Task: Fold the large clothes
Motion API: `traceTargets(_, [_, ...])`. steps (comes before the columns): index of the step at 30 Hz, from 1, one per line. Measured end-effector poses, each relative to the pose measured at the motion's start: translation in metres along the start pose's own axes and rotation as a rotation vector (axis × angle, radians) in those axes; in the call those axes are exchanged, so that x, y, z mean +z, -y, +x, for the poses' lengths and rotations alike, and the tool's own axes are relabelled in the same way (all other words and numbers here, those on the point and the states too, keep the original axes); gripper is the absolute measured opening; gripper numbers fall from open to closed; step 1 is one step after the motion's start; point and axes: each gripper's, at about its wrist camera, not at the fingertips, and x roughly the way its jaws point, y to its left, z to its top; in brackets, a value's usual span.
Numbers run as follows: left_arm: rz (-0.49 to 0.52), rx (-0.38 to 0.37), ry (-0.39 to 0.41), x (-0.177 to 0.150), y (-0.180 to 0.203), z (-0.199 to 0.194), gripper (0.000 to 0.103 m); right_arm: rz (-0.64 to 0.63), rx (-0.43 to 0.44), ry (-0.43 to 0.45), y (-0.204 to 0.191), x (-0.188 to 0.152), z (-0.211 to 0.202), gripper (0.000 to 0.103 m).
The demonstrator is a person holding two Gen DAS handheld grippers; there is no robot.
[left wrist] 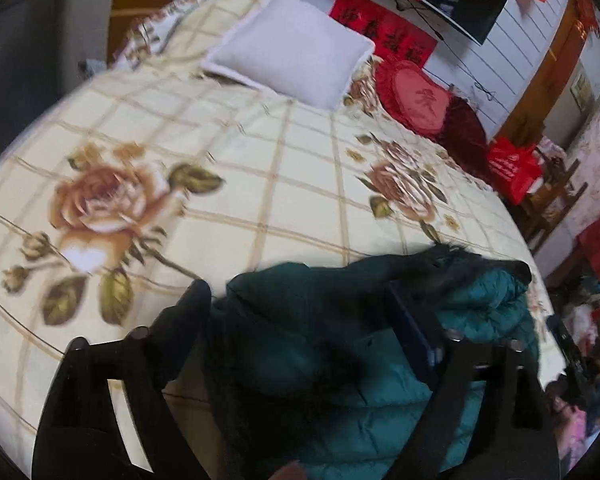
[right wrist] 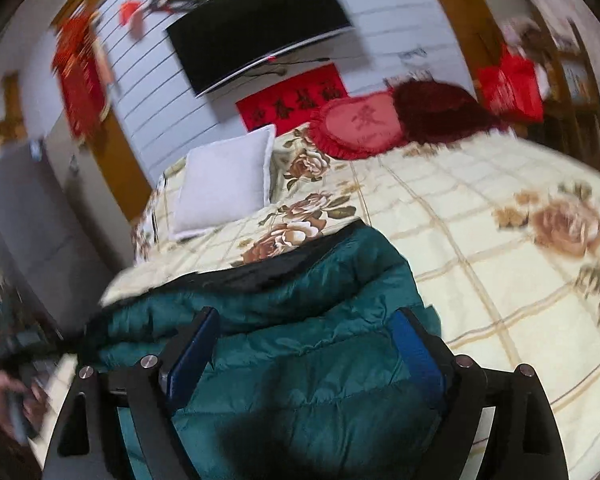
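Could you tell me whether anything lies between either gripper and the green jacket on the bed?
Nothing visible does. The green jacket lies directly under the open left gripper and the open right gripper, on the floral bedspread.

Left gripper: jaws spread wide, pointing steeply downward, pads pressing on nothing. Right gripper: jaws spread wide, tilted moderately downward, blue pads clear of any grip. A hand, blurred, at the lower left edge of the right wrist view, wrapped around a dark handle.
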Motion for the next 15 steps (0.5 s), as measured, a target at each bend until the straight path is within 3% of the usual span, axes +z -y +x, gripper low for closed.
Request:
traceTargets(3, [0.025, 0.058, 0.112, 0.001, 0.009, -0.013, 0.088, -0.051, -0.028, 0.008, -0.008, 0.0, -0.002, 0.086])
traceTargets(5, [0.073, 0.067, 0.132, 0.002, 0.022, -0.009, 0.088, -0.056, -0.036, 0.003, -0.013, 0.005, -0.002, 0.086])
traceTargets(8, [0.218, 0.058, 0.105, 0.003, 0.066, 0.012, 0.088, -0.028, -0.062, -0.059, -0.02, 0.02, 0.012, 0.086])
traceTargets(10, [0.311, 0.072, 0.093, 0.004, 0.088, 0.028, 0.088, -0.035, -0.072, -0.172, -0.026, 0.025, 0.035, 0.086])
traceTargets(13, [0.405, 0.166, 0.043, 0.002, 0.103, 0.067, 0.088, -0.055, -0.134, -0.323, -0.026, 0.027, 0.082, 0.086])
traceTargets(15, [0.398, 0.225, -0.033, -0.003, 0.094, 0.096, 0.088, -0.066, -0.175, -0.391, -0.019, 0.023, 0.104, 0.086])
